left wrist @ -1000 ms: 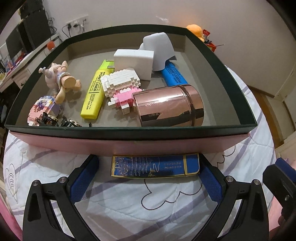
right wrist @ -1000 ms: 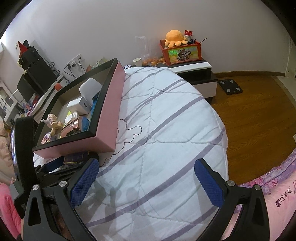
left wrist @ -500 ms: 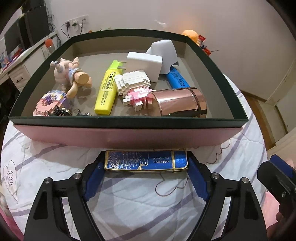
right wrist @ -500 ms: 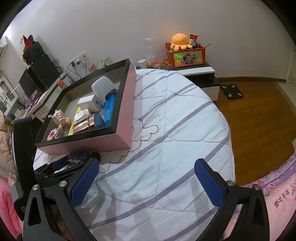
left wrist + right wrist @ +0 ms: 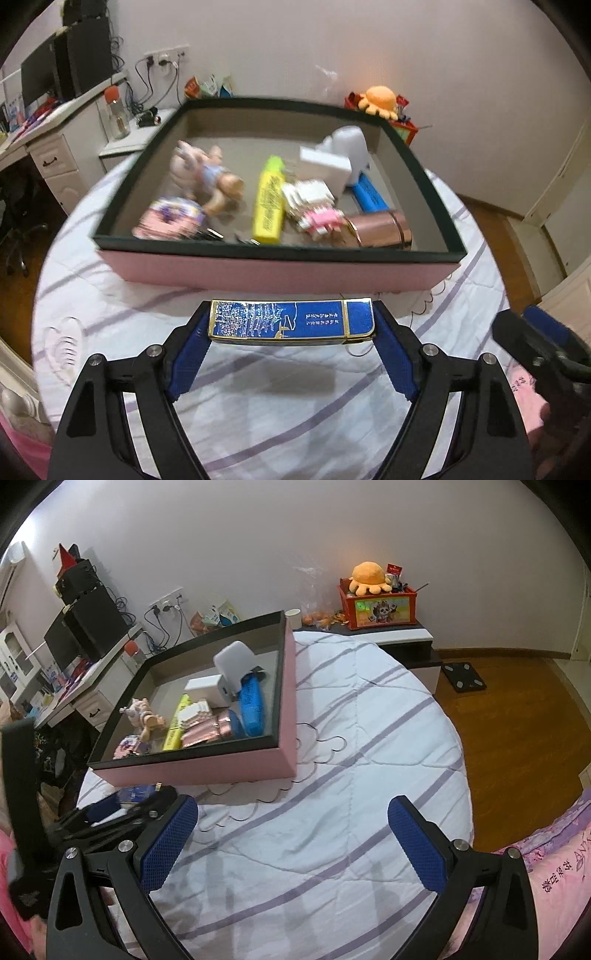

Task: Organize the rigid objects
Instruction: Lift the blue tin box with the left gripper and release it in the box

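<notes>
My left gripper point(image 5: 291, 325) is shut on a flat blue box with gold edging point(image 5: 291, 322), its pads pressing the two short ends, and holds it above the striped white bedcover just in front of the pink tray point(image 5: 280, 271). The tray holds a yellow highlighter point(image 5: 269, 201), a rose-gold can point(image 5: 380, 229), brick-built figures point(image 5: 312, 201), a doll point(image 5: 207, 173), a white block point(image 5: 325, 166) and a blue marker point(image 5: 369, 195). My right gripper point(image 5: 291, 843) stands open over bare bedcover, right of the tray point(image 5: 229, 768). There the left gripper point(image 5: 122, 808) shows at lower left.
The round bed point(image 5: 369, 738) drops off to wooden floor point(image 5: 517, 709) on the right. A bedside cabinet with a red box and orange plush point(image 5: 373, 594) stands behind it. A desk with monitors point(image 5: 55, 92) is at the far left. A pink printed quilt point(image 5: 546, 871) lies at lower right.
My left gripper closed on the blue box and lifted it off the bedcover, drawing back from the tray. The right gripper rose a little and stayed open.
</notes>
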Demonstrator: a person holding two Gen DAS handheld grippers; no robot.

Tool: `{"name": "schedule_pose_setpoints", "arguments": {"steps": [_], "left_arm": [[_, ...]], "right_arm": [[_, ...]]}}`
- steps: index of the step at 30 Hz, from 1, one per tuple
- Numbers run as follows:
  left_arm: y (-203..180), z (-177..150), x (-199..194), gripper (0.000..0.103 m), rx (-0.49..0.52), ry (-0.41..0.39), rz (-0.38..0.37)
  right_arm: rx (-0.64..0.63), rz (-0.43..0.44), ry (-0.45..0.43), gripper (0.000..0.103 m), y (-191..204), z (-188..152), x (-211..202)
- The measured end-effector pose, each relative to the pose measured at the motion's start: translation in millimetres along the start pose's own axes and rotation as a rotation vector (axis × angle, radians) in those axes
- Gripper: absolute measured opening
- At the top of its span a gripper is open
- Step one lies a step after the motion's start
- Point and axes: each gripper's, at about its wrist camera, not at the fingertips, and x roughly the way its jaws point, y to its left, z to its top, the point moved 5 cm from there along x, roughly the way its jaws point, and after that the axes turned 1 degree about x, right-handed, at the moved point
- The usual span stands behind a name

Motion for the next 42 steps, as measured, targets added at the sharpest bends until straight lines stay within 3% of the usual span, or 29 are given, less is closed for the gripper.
{"name": "schedule_pose_setpoints", "arguments": {"steps": [4,11,23,32,36,42], "left_arm": [[20,19,-19,0.083,-0.001,-0.049,0.005],[44,68,-11,0.083,0.017,-0.080,0.009],[57,149,76,0.083,0.057,-0.011,-0.002],[58,158,129,0.085,0.075,0.161,-0.019],[52,155,127,0.099,0.103,0.161,0.011],[50,151,104,0.100,0.121,0.101,0.044]], "right_arm": [[-0.026,0.004,-0.004,0.103,18,2,0],[-0.068,0.000,-0.033,0.103,48,25,5],[-0.081,-0.029,-0.025,0.103,60,78,57],[-0.072,-0.023,0.014,0.103,56,94,90],[-0.064,-0.014,0.029,0.103,55,93,97],[-0.064,-0.013,0.022,0.103,55,86,86]]}}
